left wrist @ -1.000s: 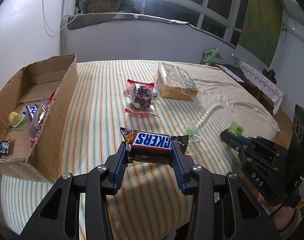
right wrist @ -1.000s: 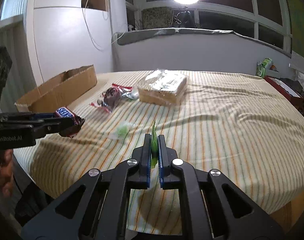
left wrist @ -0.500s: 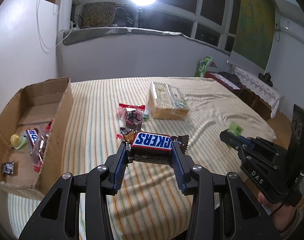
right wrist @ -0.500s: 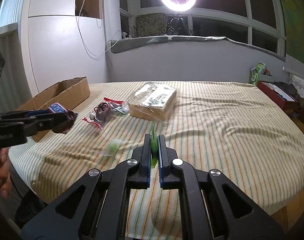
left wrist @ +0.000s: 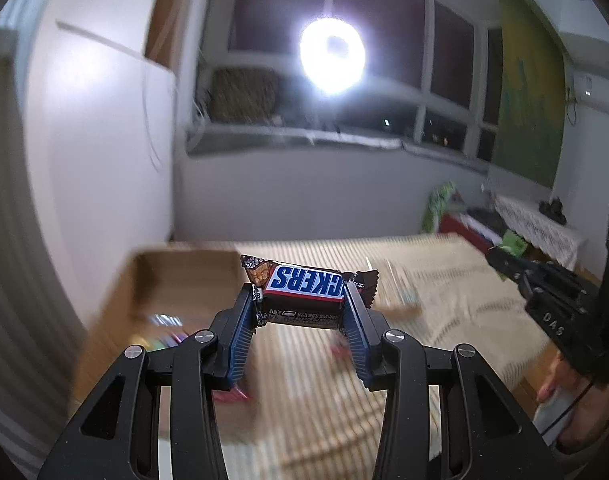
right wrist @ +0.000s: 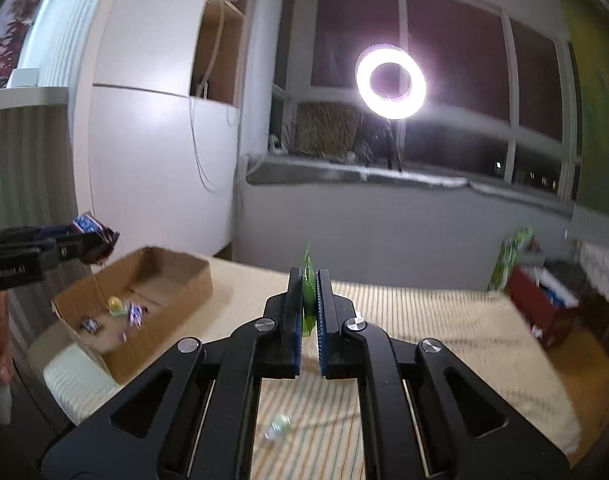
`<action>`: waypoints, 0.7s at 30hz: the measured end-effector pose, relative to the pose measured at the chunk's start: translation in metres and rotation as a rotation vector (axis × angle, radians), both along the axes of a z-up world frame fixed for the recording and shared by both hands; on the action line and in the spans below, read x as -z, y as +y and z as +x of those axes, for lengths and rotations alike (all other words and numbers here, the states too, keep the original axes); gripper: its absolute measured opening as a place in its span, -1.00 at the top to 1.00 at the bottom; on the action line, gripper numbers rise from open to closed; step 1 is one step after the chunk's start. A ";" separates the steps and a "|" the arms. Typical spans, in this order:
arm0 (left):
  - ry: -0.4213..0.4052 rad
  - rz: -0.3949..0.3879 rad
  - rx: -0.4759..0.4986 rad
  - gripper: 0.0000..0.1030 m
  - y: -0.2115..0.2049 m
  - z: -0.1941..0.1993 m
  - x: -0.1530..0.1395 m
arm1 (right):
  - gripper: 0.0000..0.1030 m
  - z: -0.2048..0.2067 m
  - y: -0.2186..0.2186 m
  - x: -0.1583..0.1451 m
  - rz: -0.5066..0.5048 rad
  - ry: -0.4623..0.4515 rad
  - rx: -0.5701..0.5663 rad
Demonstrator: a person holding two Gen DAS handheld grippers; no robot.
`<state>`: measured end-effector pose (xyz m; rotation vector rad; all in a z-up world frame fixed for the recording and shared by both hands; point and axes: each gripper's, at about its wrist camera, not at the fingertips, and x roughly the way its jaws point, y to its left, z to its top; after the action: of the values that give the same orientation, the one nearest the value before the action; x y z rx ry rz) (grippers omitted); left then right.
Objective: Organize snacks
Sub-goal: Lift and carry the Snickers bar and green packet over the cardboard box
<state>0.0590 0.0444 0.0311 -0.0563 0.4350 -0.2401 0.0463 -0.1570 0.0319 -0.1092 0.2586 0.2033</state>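
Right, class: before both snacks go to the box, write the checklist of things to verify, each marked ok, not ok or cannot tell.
1. Left gripper clamps the Snickers: ok.
2. Right gripper shut on the green packet: ok.
3. Box open on top, with room: ok.
4. Snickers over the box: not ok, short of it.
5. Grippers apart from each other: ok.
6. Loose snacks left on the bed: cannot tell, blurred.

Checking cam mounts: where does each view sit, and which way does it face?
Left wrist: on the left gripper, looking along its fingers over the Snickers bar toward the window; right gripper at right.
Right wrist: on the right gripper, fingers pinching a green packet; left gripper at left.
Shared: cardboard box, ring light, striped bed.
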 end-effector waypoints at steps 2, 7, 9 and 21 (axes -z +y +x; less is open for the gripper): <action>-0.039 -0.002 -0.032 0.21 0.012 -0.004 -0.014 | 0.89 0.001 0.012 -0.006 -0.014 -0.002 -0.017; -0.068 -0.019 -0.093 0.21 0.041 -0.010 -0.020 | 0.89 0.007 0.050 -0.002 -0.041 0.033 -0.077; -0.067 -0.027 -0.112 0.21 0.052 -0.013 -0.014 | 0.89 0.012 0.066 0.002 -0.048 0.051 -0.106; -0.023 -0.054 -0.270 0.21 0.120 -0.028 0.014 | 0.89 0.025 0.180 0.027 -0.086 0.107 -0.341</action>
<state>0.0309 0.1640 0.0168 -0.1641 0.3929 0.0134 0.0711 0.0228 0.0050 -0.2281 0.3553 0.5379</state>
